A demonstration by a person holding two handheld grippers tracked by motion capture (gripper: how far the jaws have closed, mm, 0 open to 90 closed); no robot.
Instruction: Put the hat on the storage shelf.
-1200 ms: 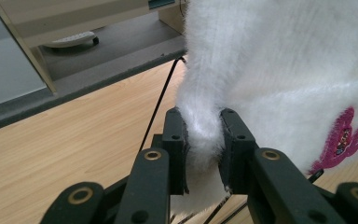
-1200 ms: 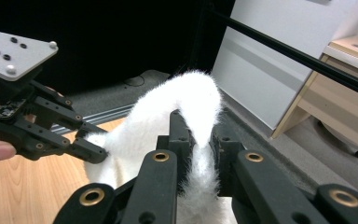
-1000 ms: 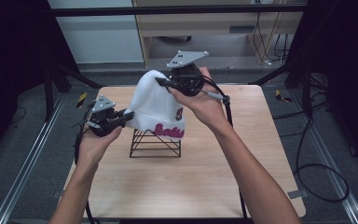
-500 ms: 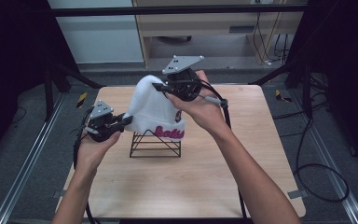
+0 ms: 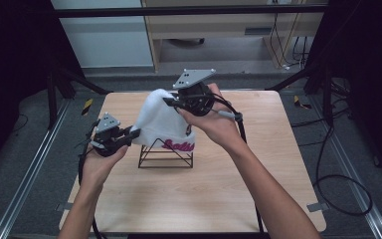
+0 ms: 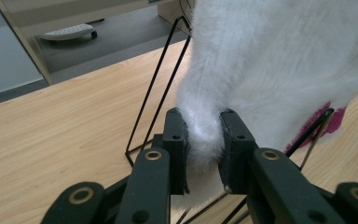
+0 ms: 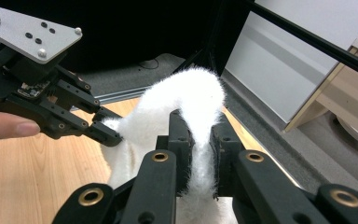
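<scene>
While both tongs pinch the white fluffy hat (image 5: 160, 124), it hangs draped over the black wire stand (image 5: 165, 155) on the desk (image 5: 204, 194). Left tongs (image 5: 132, 133) clamp its lower edge left of the stand; right tongs (image 5: 171, 102) clamp its top.

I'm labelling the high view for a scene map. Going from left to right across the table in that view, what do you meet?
Left tongs, shut on the hat's edge → white fuzzy hat above the black wire stand → right tongs, shut on the hat's top, reaching in from the right → bare wooden table.
</scene>
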